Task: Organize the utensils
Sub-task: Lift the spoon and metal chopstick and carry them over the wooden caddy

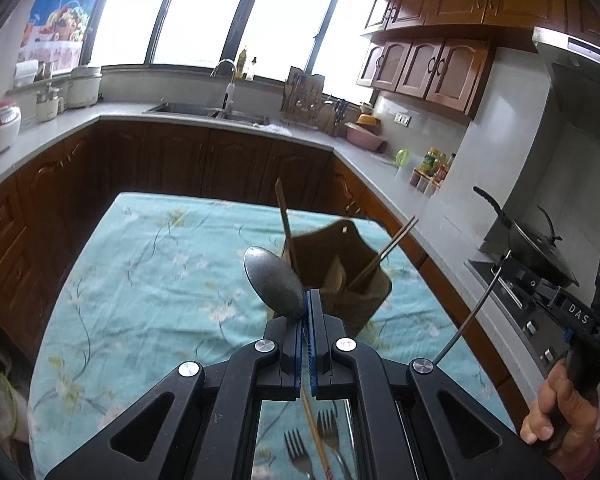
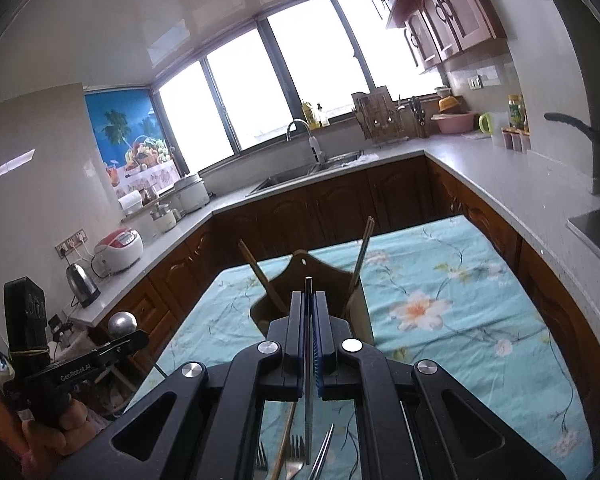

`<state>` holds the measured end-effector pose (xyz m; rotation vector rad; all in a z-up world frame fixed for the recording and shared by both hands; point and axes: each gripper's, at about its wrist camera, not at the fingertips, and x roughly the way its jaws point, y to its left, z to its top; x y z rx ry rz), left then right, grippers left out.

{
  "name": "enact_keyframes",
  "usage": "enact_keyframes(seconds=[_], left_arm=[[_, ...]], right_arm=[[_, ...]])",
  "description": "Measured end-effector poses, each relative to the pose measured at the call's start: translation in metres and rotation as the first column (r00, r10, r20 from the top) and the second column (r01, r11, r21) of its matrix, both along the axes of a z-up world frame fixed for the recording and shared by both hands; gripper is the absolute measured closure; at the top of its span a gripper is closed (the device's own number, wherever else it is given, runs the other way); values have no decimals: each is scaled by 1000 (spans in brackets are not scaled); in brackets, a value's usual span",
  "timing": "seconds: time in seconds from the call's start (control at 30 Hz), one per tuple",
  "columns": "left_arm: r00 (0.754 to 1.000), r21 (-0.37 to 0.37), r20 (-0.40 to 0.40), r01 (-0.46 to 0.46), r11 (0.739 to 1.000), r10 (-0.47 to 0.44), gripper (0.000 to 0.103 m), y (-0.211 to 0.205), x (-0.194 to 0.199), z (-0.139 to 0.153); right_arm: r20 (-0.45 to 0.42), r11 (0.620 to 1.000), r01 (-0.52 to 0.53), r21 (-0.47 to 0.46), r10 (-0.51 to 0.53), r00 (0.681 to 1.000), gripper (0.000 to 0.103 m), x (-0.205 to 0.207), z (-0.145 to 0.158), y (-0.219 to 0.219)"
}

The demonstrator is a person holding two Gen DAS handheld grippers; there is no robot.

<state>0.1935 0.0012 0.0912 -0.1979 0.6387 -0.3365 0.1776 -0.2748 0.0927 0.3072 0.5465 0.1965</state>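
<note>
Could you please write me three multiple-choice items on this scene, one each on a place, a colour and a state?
1. Where does the holder stand?
A. on the tablecloth
B. in the sink
C. on the stove

2. What colour is the tablecloth?
A. red
B. teal, flowered
C. plain white

3. What does the left gripper do?
A. hangs open
B. grips a spoon
C. grips a fork

A: cloth surrounds its base.
B: both views show it.
B: the spoon's bowl sticks out above its shut fingers.

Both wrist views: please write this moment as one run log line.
left claw: shut on spoon | right claw: shut on metal chopstick | holder: ahead
</note>
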Motion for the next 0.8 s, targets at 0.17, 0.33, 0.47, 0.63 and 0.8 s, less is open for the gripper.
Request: enact_keyframes(seconds=[0.17, 0.33, 0.47, 0.63, 0.8], left_arm=[[1000, 9, 29, 0, 1000, 0, 102, -4, 17, 5], [998, 12, 61, -4, 1000, 4, 102, -8, 36, 12], [997, 4, 79, -8, 1000, 7, 102, -13, 54, 16], [994, -3, 102, -32, 999, 32, 102, -17, 82, 13], [993, -7, 109, -49, 999, 50, 102, -26, 113, 3]], right_arm=[[42, 1000, 4, -1, -3, 999, 100, 17, 17, -4], [78, 1000, 7, -7, -6, 997, 100, 35, 32, -6], [102, 1000, 11, -7, -11, 995, 100, 51, 40, -7], [132, 1000, 31, -6, -30, 991, 100, 73, 49, -12], [149, 999, 54, -4, -53, 988, 100, 94, 50, -19]])
